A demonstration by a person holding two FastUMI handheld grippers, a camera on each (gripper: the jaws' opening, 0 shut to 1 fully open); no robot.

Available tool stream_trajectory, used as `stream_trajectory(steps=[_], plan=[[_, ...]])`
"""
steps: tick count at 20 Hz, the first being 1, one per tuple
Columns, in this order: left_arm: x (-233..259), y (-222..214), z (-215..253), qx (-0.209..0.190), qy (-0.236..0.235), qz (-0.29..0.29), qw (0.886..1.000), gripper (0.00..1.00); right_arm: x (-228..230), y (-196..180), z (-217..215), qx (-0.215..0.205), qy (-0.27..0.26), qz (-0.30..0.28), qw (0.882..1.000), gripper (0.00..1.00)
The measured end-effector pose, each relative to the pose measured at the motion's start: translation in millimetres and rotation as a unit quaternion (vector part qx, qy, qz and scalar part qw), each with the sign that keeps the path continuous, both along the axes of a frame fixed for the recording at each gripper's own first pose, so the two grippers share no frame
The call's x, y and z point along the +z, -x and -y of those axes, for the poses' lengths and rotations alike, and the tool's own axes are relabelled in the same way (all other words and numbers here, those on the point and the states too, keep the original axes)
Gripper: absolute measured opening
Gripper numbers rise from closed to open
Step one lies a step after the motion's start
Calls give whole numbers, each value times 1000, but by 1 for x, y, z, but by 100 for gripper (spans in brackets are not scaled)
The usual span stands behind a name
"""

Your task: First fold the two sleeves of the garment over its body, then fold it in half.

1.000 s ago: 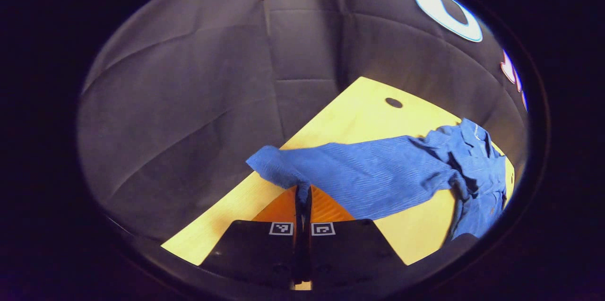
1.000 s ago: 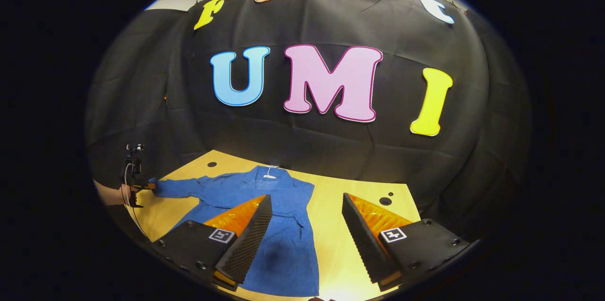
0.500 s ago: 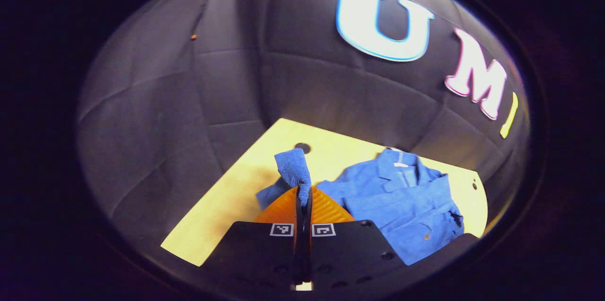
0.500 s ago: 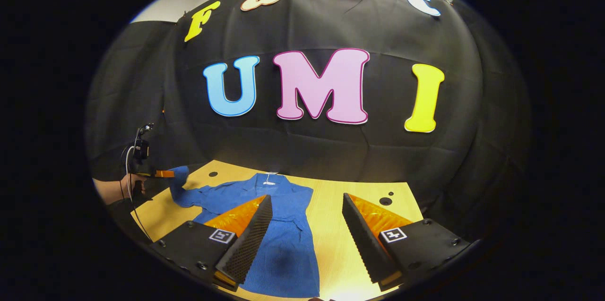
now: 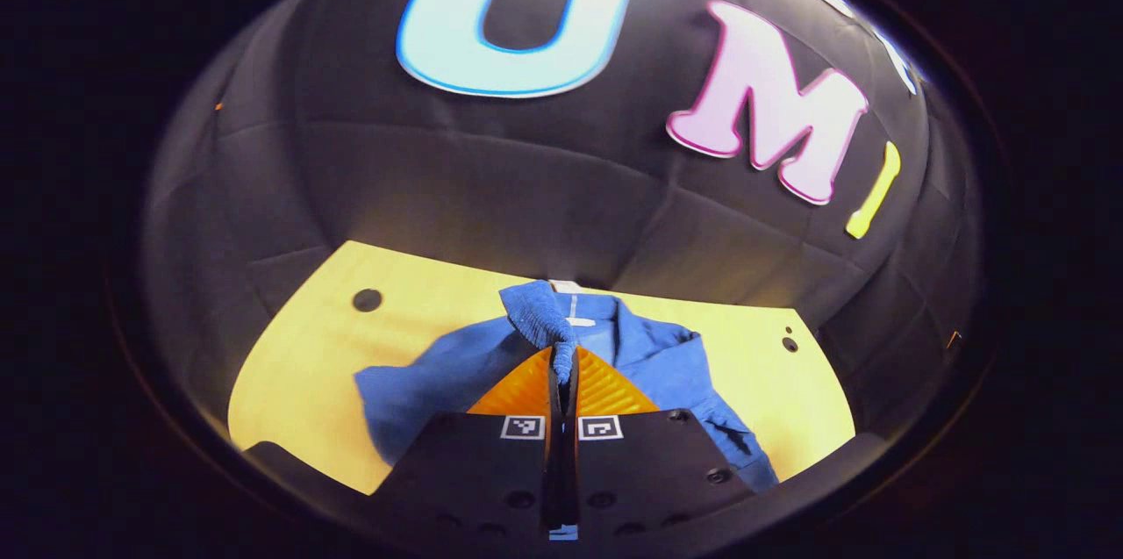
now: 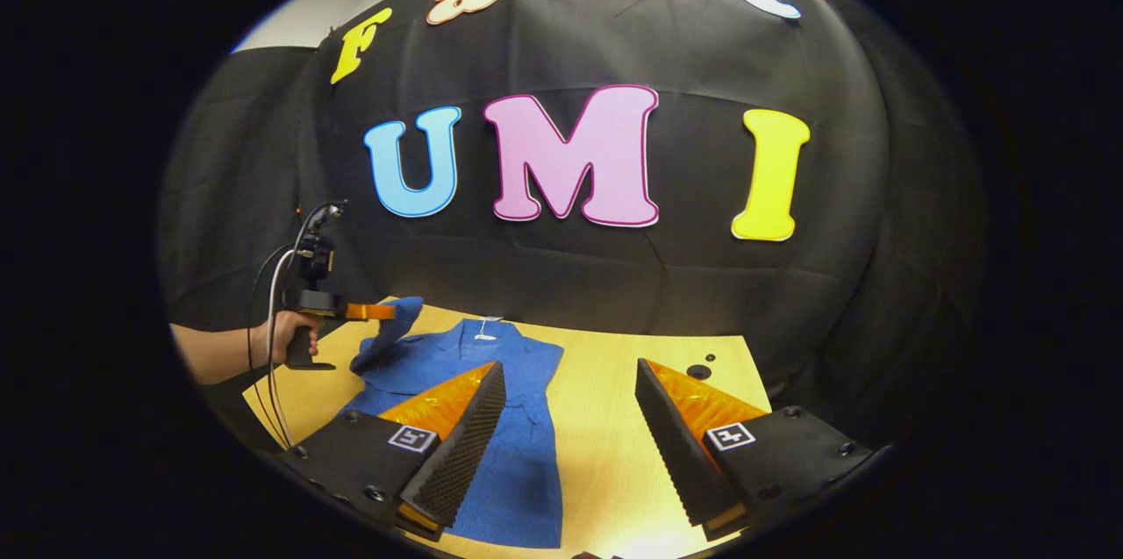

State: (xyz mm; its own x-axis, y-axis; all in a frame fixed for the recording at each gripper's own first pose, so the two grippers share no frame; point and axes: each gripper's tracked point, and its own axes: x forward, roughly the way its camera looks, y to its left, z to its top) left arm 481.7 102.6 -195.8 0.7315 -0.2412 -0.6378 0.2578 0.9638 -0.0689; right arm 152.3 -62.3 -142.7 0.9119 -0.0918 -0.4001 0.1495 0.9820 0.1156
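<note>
I see a blue shirt (image 6: pixel 491 419) with a fine ribbed weave and a small white neck label, lying on my pale yellow wood-grain worktop (image 6: pixel 614 419).

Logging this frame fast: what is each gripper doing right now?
Left gripper: shut on the blue corduroy garment's sleeve, lifted above the wooden table.
Right gripper: open, holding nothing, above the garment's body.

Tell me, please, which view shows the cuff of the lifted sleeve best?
The left gripper view: the cuff sits close up, pinched in the left gripper. The right gripper view shows it small and far off.
</note>
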Motion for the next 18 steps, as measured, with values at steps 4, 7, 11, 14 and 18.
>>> stream_trajectory(steps=[4, 7, 11, 14, 18], plan=[[-51, -13, 63, -18, 5, -33, 999, 0, -13, 9, 16, -12, -11, -15, 1000, 95], [-78, -20, 95, -28, 4, -43, 999, 0, -21, 14, 32, -20, -3, -23, 1000, 96], [-109, -18, 122, -57, -26, -62, 996, 0, -34, 21, 52, -40, -13, -39, 998, 95], [-119, -16, 137, -73, -22, -59, 995, 0, -41, 22, 59, -48, -20, -47, 998, 95], [-121, -8, 171, -136, 30, -70, 988, 5, -45, 20, 55, -42, -20, -53, 998, 95]])
